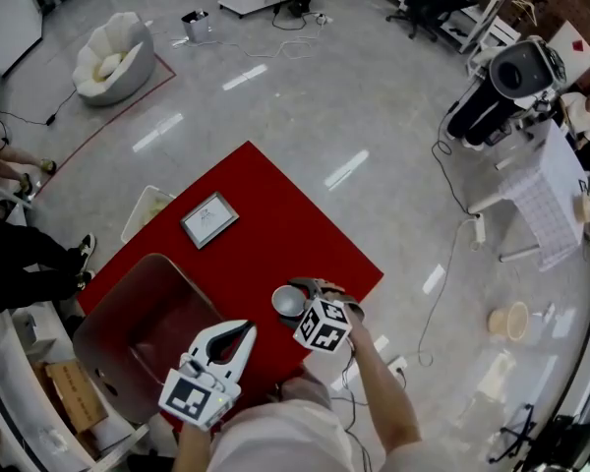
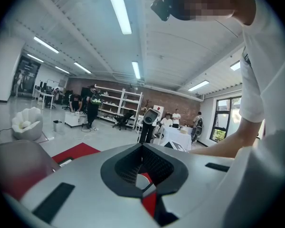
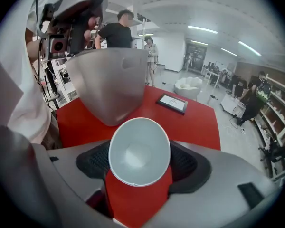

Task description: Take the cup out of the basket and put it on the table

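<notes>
**Writing:** none legible. The framed card (image 1: pixel 209 218) lying flat on the table carries print too small to read. Each gripper's cube bears black-and-white square markers.

**Cup** (image 3: pixel 139 151): white, empty, outside the basket (image 1: pixel 147 313) and just to its right, over the table. Whether it touches the surface cannot be told.

**Right gripper** (image 1: pixel 299 295): jaws wide, pads clamped on the cup's sides, mouth of the cup towards the camera.

**Left gripper** (image 1: pixel 246 332): jaws together, nothing between them, beside the basket.

**Surface:** square table (image 1: pixel 275 214), red top; white tray (image 1: pixel 143 209) at its far left edge.

**Room:** glossy grey floor (image 1: pixel 374 116), white beanbag chair (image 1: pixel 113 57), shelving, strip lights, people standing.
</notes>
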